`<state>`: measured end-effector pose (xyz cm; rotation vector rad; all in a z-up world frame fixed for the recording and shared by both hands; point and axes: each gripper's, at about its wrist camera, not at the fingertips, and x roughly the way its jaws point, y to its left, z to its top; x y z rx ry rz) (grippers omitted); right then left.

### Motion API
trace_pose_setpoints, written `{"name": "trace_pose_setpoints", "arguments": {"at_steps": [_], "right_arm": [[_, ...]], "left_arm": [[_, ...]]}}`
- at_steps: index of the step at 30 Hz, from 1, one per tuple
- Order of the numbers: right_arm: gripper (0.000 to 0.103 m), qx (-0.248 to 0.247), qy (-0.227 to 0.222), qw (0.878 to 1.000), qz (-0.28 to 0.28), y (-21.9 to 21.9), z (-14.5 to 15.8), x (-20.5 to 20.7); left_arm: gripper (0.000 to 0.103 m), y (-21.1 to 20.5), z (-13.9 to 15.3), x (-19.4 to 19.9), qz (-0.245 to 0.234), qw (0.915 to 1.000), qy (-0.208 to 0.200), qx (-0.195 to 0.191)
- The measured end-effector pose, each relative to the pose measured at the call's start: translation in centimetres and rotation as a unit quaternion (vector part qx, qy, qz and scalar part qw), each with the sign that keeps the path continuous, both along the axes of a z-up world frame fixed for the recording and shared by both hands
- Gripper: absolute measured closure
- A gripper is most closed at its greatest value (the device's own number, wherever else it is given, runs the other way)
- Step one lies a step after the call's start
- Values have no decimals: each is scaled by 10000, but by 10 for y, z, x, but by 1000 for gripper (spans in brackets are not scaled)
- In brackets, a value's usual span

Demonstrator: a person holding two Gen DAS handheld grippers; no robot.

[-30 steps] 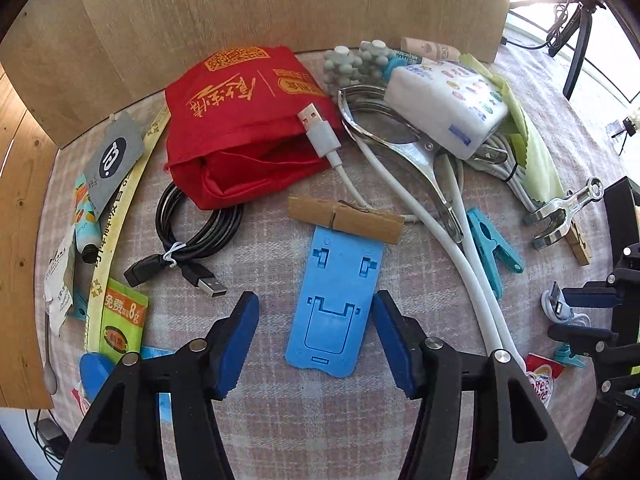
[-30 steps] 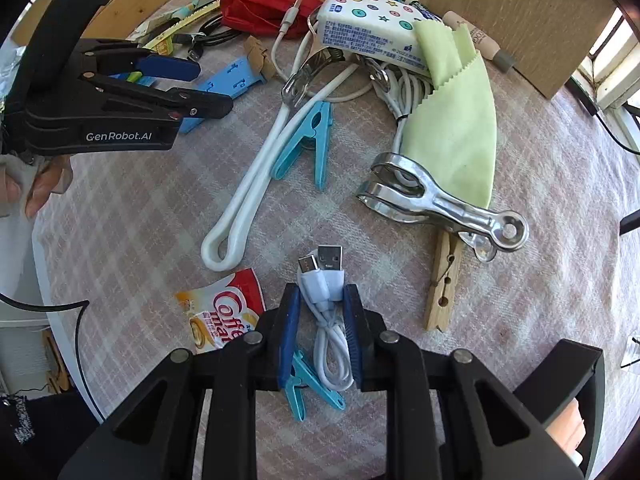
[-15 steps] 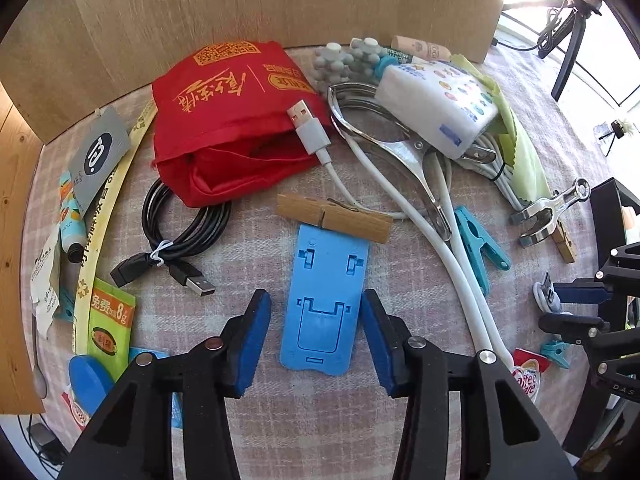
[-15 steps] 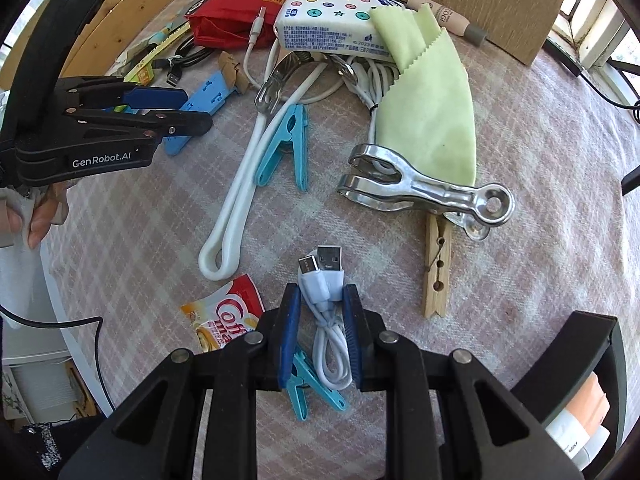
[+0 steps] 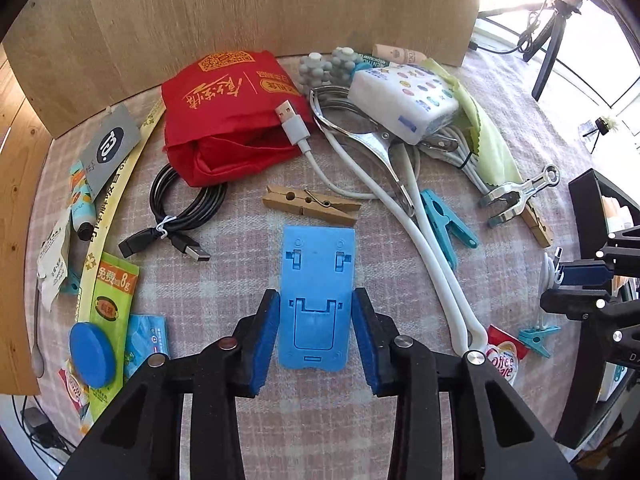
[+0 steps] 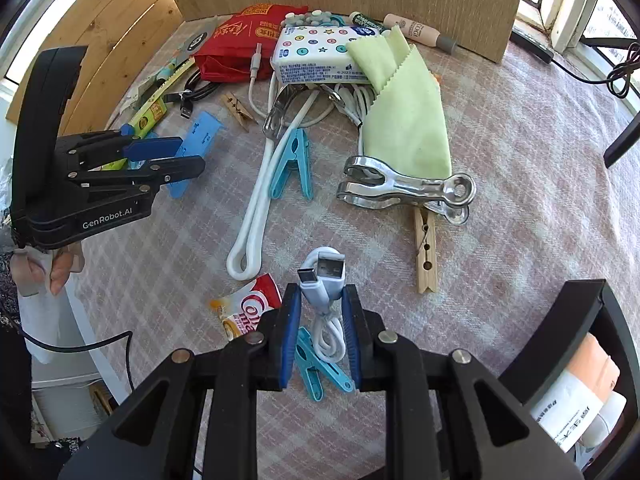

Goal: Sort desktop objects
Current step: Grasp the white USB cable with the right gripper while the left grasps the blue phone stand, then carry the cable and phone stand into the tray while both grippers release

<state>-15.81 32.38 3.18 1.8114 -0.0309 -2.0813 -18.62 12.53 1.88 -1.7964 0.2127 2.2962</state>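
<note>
Straddling blue phone stand point(image 5: 316, 300), mid-table: left gripper point(image 5: 316, 336) jaws apart, pads beside its long edges. Stand judged light, stiff, slick plastic. White USB cable point(image 6: 326, 312) is clamped in right gripper point(image 6: 318, 332); soft, floppy.

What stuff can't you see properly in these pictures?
- Black bin, right wrist view: cut off by the edge; contents unclear.
- White cables, right wrist view: hidden under the green cloth.
- Black cable, left wrist view: partly under the red bag.
</note>
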Motion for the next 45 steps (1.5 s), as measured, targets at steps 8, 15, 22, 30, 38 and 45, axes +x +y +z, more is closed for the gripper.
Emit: {"name": "trace_pose_setpoints", "arguments": {"at_steps": [8,15,22,30,38,45], "right_arm": [[83,-141,217,9994,-215,14,22,21],[83,-132,421,9985,-339,27,37,29],[83,-257,563,9957,-695,67,64,55],[83,-130,722,9866,-1455,148,93,106],[83,215,750,9669,-2431,238,104,158],[83,329,704,9505,-3008,288,101,186]], "left_arm": [[68,-2,21,30,-103,9997,203,92],[68,13,45,47,-230,9988,406,137],[68,59,82,81,-681,9951,629,342],[68,149,108,115,-1529,9829,757,698],[68,243,117,149,-2412,9628,732,970],[68,294,115,170,-2795,9518,617,1102]]}}
